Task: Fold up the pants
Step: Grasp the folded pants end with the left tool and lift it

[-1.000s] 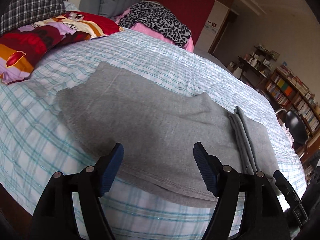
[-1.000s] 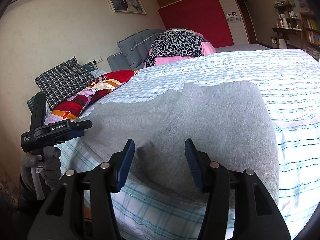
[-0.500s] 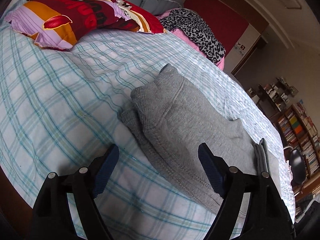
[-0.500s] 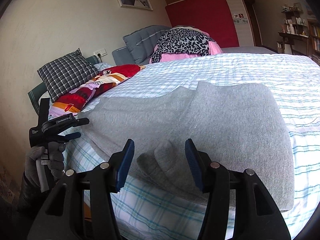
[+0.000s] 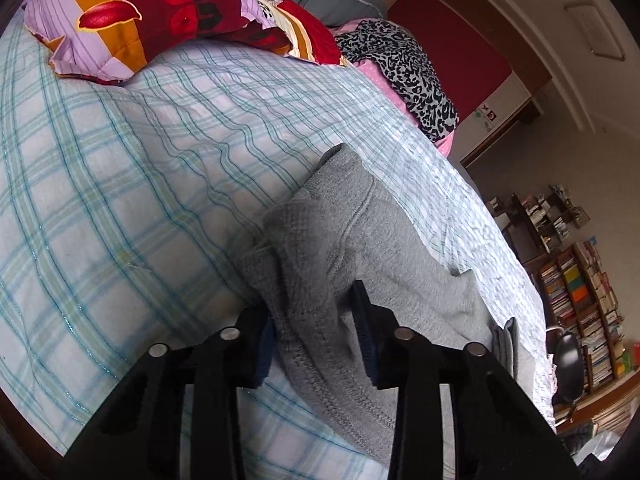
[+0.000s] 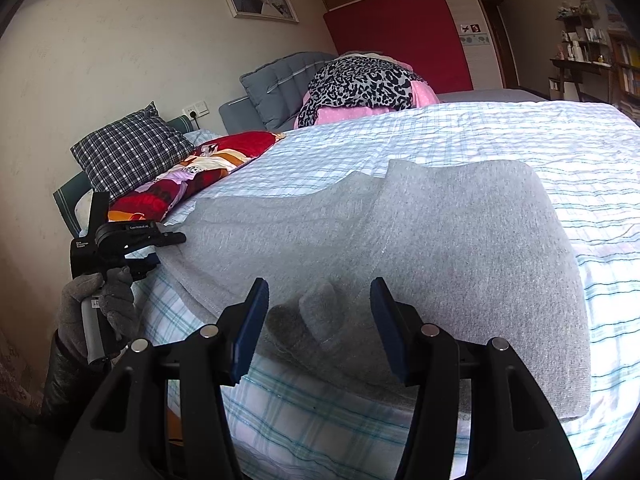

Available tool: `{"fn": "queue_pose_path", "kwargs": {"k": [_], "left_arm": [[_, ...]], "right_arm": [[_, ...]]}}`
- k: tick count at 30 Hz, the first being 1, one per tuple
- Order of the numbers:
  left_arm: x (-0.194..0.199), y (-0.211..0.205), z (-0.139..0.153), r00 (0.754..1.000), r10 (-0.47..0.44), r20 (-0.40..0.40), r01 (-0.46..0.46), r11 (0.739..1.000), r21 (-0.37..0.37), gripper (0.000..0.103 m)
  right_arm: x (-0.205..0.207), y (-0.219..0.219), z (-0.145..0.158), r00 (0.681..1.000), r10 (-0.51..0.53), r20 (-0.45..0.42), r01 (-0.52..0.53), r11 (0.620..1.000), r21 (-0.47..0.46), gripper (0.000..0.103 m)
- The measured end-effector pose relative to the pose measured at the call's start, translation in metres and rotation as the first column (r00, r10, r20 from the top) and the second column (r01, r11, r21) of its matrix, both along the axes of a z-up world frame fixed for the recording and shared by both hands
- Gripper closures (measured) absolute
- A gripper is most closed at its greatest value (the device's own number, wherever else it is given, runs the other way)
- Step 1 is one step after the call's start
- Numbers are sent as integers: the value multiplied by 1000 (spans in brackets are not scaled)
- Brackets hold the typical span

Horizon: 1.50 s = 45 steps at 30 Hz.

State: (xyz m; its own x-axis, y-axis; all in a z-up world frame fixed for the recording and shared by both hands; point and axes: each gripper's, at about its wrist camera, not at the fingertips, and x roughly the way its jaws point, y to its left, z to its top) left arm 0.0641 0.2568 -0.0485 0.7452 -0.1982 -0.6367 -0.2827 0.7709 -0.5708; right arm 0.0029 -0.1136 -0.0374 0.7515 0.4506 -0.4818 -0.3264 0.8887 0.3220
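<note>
Grey sweatpants (image 6: 440,240) lie folded on the plaid bed sheet (image 6: 560,140). In the left wrist view my left gripper (image 5: 316,328) is shut on the pants' hem end (image 5: 320,264), the fabric bunched between its blue pads. The left gripper also shows in the right wrist view (image 6: 160,248) at the pants' left end, held by a gloved hand. My right gripper (image 6: 320,320) is open, its jaws either side of a small raised fold (image 6: 320,312) at the pants' near edge, not gripping it.
A colourful pillow (image 5: 160,20), a checked pillow (image 6: 132,148) and a leopard-print heap (image 6: 360,84) lie at the head of the bed. Bookshelves (image 5: 580,312) and a chair (image 5: 568,364) stand beyond the far side. The bed's near edge runs just below both grippers.
My left gripper swung left to the pants' end, moved in and closed on the hem. My right gripper stayed open and edged closer to the near fold.
</note>
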Motion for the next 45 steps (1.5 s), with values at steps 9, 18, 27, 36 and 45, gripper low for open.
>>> {"fn": "queue_pose_path", "kwargs": {"k": [9, 18, 27, 36, 45], "left_arm": [[-2, 0, 12, 999, -34, 28, 35, 999, -32, 84], [5, -38, 61, 989, -100, 105, 92, 993, 78, 85], [11, -138, 124, 928, -305, 213, 248, 934, 259, 85], [11, -259, 143, 830, -520, 200, 408, 811, 419, 85], [-12, -379, 115, 678, -729, 95, 569, 603, 559, 85]], "right_arm": [[-1, -11, -2, 1000, -11, 5, 11, 1000, 24, 49], [-7, -30, 2, 999, -42, 30, 41, 997, 59, 49], [-15, -58, -1, 995, -90, 37, 85, 990, 111, 49], [-24, -98, -12, 989, -147, 24, 140, 974, 179, 49], [-43, -143, -19, 973, -232, 19, 221, 947, 234, 49]]}}
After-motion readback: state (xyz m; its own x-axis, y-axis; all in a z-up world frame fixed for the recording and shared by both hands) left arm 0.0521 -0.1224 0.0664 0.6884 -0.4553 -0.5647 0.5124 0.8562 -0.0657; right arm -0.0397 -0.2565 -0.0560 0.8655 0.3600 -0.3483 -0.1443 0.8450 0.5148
